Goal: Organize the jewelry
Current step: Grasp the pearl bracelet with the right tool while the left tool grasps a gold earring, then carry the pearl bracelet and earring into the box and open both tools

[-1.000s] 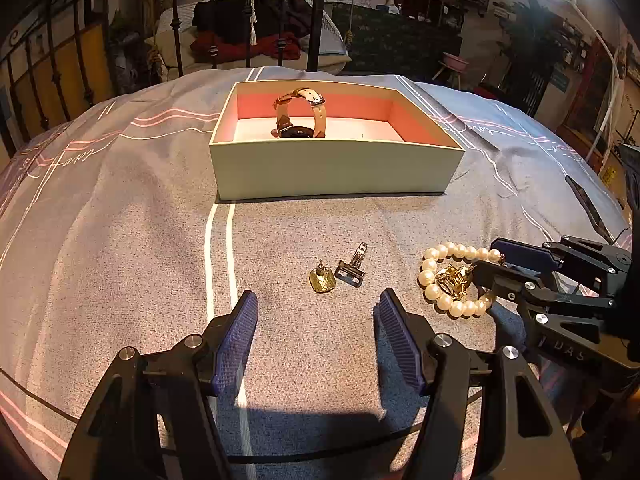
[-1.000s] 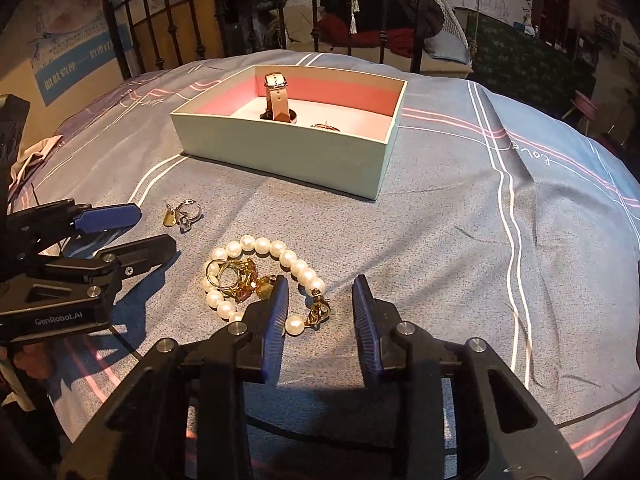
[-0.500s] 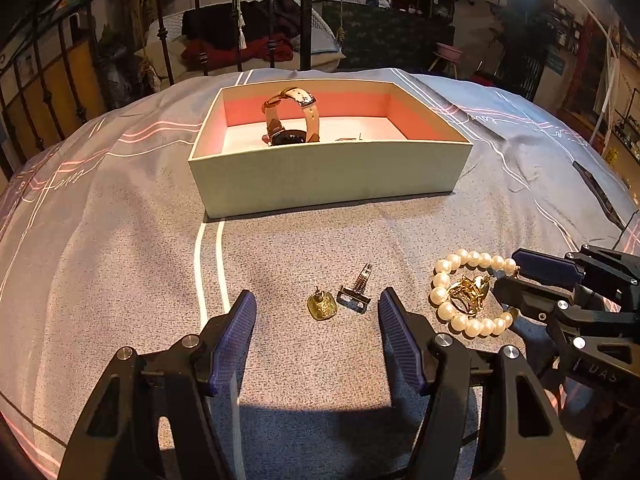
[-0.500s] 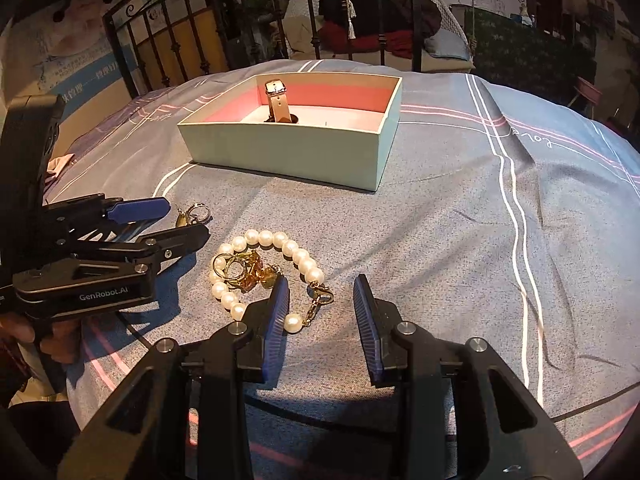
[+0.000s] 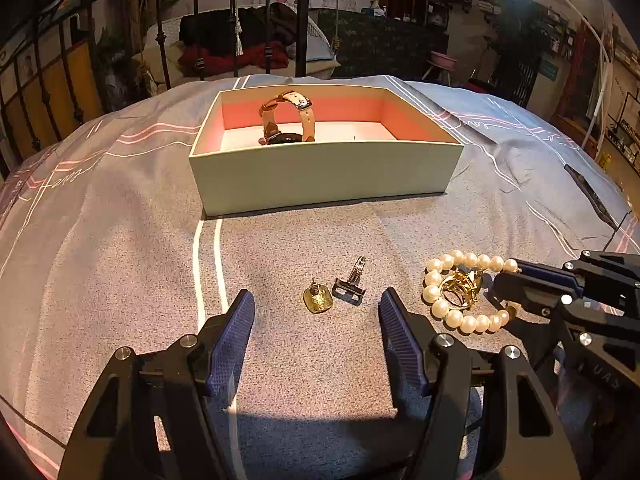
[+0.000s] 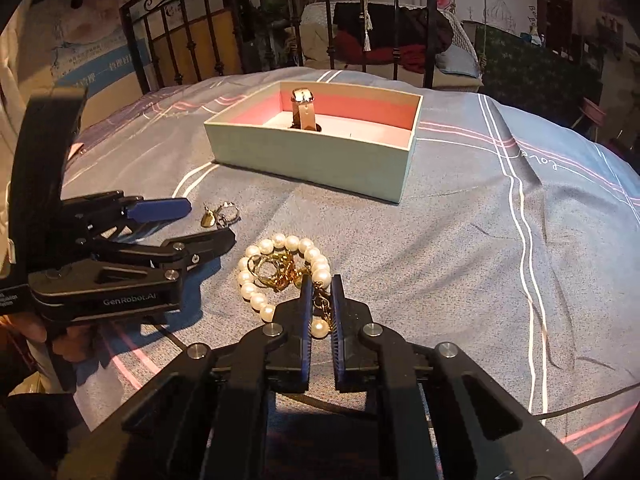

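Right gripper [image 6: 320,292] sits low at centre frame, jaws pinched nearly together; left gripper [image 5: 316,312] gapes wide.

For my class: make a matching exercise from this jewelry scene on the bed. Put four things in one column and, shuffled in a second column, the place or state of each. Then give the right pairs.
Things
1. watch
2. pearl bracelet
3. gold earring
4. left gripper

Places or states
A. lies on the bedspread, ahead of open jaws
B. stands inside the box
C. open, holding nothing
D. pinched at its clasp end by the right gripper

Pairs: 1-B, 2-D, 3-A, 4-C
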